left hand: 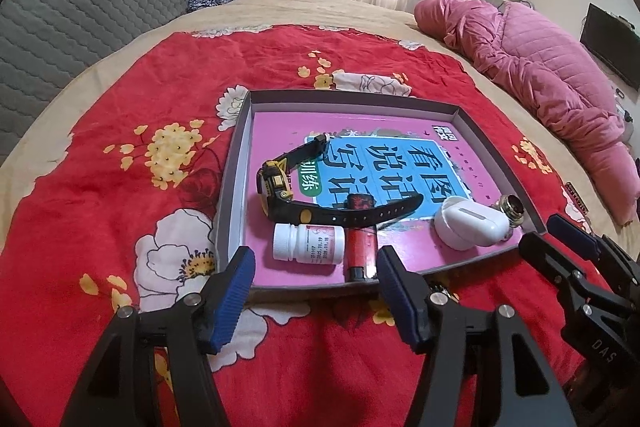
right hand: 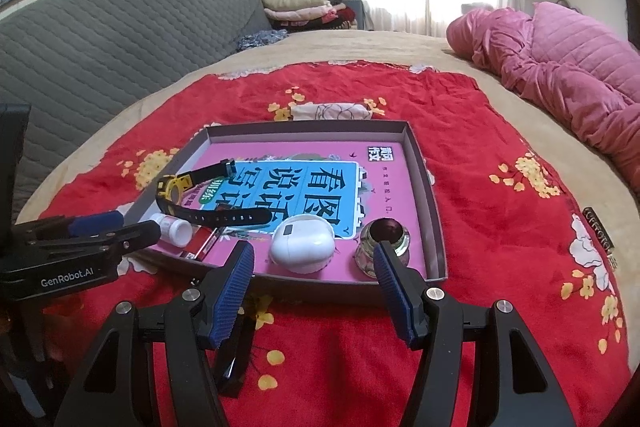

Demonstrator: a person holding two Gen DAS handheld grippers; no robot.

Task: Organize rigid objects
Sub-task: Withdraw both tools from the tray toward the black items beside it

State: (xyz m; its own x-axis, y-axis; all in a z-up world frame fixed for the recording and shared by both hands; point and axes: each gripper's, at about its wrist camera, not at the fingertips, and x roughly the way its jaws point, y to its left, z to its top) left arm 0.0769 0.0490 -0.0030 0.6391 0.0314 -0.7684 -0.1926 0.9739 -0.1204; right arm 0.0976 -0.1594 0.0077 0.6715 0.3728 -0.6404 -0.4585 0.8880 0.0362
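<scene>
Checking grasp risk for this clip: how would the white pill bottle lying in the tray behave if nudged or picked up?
The white pill bottle lies on its side, so it would probably roll on the tray's flat floor. Its smooth plastic looks rigid and probably light, maybe slippery.

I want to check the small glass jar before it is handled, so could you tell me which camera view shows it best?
The right wrist view shows the glass jar best: near and upright in the tray, though the right gripper's finger covers its lower left. In the left wrist view the glass jar is small, half hidden behind the white case.
</scene>
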